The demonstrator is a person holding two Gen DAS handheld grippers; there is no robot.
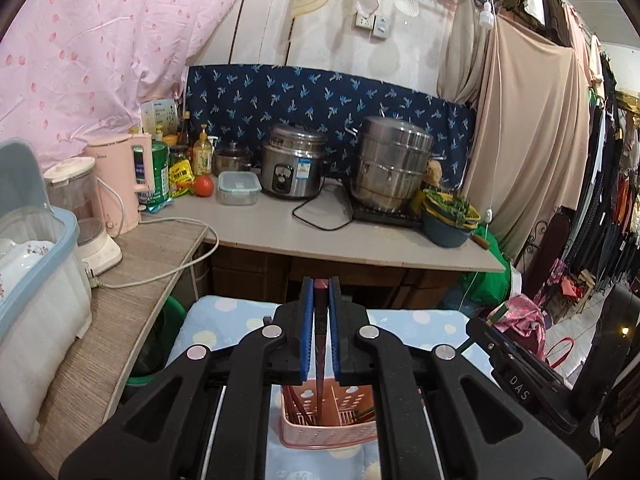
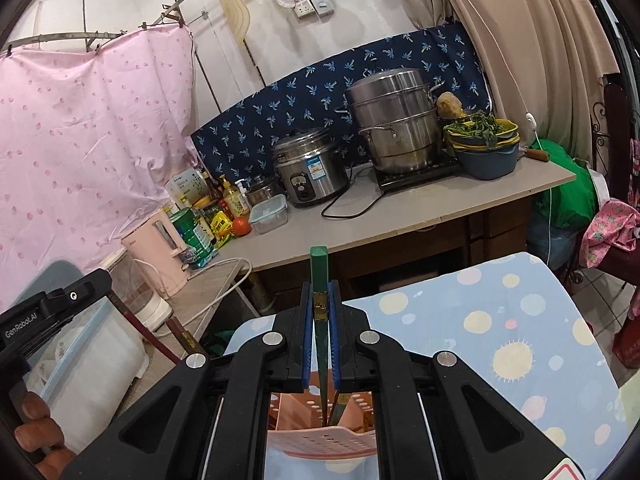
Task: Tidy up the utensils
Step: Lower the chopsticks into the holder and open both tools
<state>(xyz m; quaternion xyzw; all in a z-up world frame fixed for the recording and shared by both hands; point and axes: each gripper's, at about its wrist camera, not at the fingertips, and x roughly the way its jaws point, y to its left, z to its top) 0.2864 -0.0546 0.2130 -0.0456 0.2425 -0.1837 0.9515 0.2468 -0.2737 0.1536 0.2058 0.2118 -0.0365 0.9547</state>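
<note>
**Both grippers clamp chopsticks above the pink holder**

Left wrist view: the left gripper [image 1: 321, 332] has its blue-padded jaws closed on a dark red chopstick [image 1: 320, 344], which stands upright between them, its squared top just clear of the fingertips and its lower end reaching down into the pink perforated utensil holder [image 1: 328, 420]. More dark sticks lean in the holder's left compartment, and something green shows in its right one. The holder stands on a blue cloth with pastel dots [image 1: 224, 320] that covers the small table. Beyond the table's far edge runs a grey countertop [image 1: 280, 236] carrying a rice cooker [image 1: 292, 168], a stacked steel steamer pot [image 1: 390, 164], a clear lidded container [image 1: 238, 188], a tomato [image 1: 204, 186] and a pink kettle [image 1: 124, 184]. At the right edge part of the other gripper's black body shows.

Right wrist view: the right gripper [image 2: 320, 332] is shut on a green chopstick [image 2: 319, 276], also upright; its square top rises well above the fingertips and its tip goes down into the same holder [image 2: 320, 436], beside another green stick already standing there. At the left edge the left gripper's black body appears with two dark red chopsticks [image 2: 160, 332] slanting below it, and fingers [image 2: 38, 436] of the person's hand show in the lower left corner.
</note>
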